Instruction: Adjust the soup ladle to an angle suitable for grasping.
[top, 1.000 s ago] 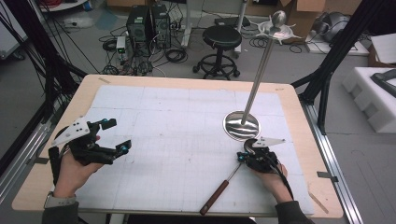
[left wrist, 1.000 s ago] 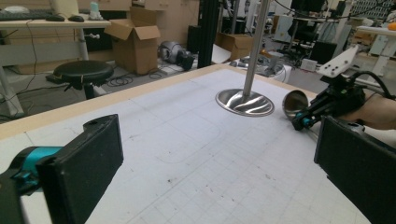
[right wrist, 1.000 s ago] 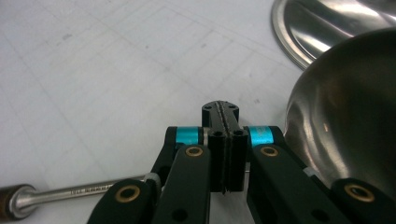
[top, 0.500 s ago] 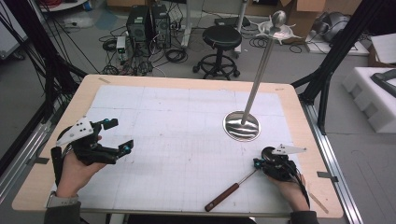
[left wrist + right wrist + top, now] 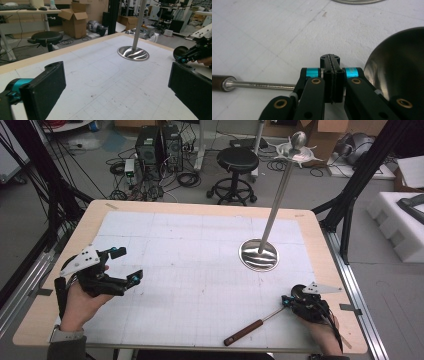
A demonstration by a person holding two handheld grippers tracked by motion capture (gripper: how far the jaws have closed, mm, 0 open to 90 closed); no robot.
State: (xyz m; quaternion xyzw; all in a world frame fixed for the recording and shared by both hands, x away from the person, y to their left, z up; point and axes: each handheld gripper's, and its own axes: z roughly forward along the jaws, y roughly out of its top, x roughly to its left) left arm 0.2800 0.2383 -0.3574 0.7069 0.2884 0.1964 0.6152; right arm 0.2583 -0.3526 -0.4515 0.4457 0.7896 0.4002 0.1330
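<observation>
Right gripper (image 5: 286, 301) pinches the ladle (image 5: 260, 321) by its thin steel shaft, wooden handle trailing, dark bowl (image 5: 397, 72) alongside. Left gripper (image 5: 127, 265) spread wide, empty.

Brown-handled ladle (image 5: 260, 322), black grippers w/ teal.

We see the right gripper (image 5: 286, 301) now nearer the table's right front corner, away from the stand's base (image 5: 258, 254). The ladle (image 5: 270, 315) comes with it, its wooden handle pointing toward the front edge.
</observation>
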